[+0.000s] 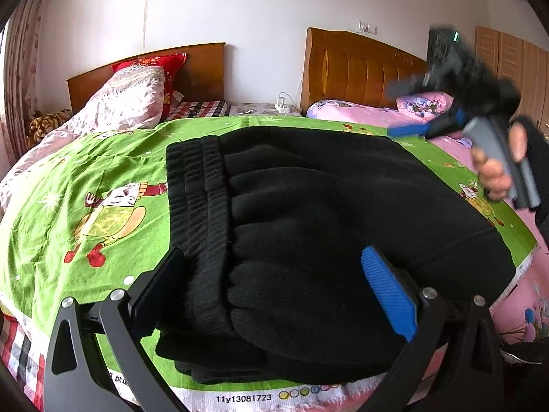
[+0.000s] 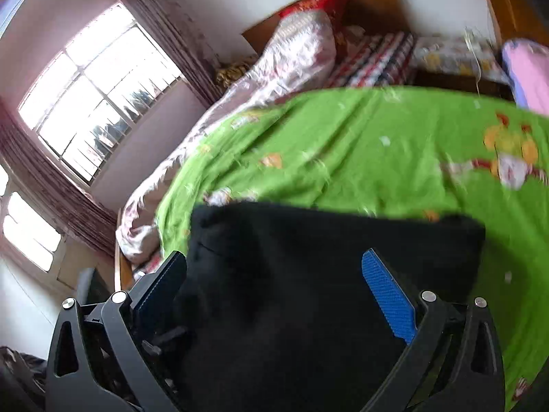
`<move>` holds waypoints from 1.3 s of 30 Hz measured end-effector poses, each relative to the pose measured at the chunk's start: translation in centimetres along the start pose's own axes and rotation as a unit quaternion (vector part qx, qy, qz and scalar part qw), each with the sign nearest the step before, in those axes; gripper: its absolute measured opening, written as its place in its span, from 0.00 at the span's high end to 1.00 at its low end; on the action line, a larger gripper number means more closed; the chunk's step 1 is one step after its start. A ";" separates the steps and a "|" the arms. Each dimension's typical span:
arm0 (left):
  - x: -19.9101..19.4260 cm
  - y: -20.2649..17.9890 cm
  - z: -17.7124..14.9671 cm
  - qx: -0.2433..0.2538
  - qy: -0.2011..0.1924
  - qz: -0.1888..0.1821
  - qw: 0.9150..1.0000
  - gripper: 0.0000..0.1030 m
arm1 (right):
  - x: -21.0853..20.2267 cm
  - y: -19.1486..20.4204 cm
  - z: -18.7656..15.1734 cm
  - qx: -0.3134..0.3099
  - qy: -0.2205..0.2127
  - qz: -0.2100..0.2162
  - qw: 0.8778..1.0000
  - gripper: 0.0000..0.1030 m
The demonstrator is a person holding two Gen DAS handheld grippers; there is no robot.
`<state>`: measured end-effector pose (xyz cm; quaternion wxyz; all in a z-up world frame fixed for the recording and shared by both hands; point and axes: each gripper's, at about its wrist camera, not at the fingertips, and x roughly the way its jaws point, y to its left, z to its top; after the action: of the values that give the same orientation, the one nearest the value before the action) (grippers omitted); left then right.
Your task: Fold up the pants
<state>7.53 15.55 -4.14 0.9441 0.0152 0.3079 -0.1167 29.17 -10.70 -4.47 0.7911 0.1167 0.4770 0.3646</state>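
Black pants (image 1: 308, 226) folded compact on green sheet (image 1: 85, 185); left gripper (image 1: 274, 281) spread wide, empty, above waistband; right gripper (image 2: 274, 285) likewise open, empty, clear of pants for inspection

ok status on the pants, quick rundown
Left gripper open, low over black pants. Right gripper open, above them. Pants folded, on green sheet. Nothing in the way.

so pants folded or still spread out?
Folded: the black pants lie in a stacked bundle on the green sheet, waistband on top, layers showing at the near edge.
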 end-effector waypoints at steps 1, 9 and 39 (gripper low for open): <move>0.1 0.0 0.1 0.000 0.002 0.000 1.000 0.01 | 0.7 -1.3 0.1 0.018 0.004 -0.016 1.000 0.05; 0.2 -0.1 0.5 0.004 0.012 0.003 1.000 0.01 | -4.1 -1.4 1.2 0.036 -0.126 -0.098 0.986 0.10; 0.7 -0.3 1.0 0.003 0.032 0.030 0.999 0.01 | -6.0 8.5 -19.3 -0.114 -0.128 -0.255 0.952 0.04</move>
<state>8.59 14.98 -3.75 0.9368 0.0308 0.3369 -0.0891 7.32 -11.99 -5.97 0.9200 -0.0542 0.3410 0.1853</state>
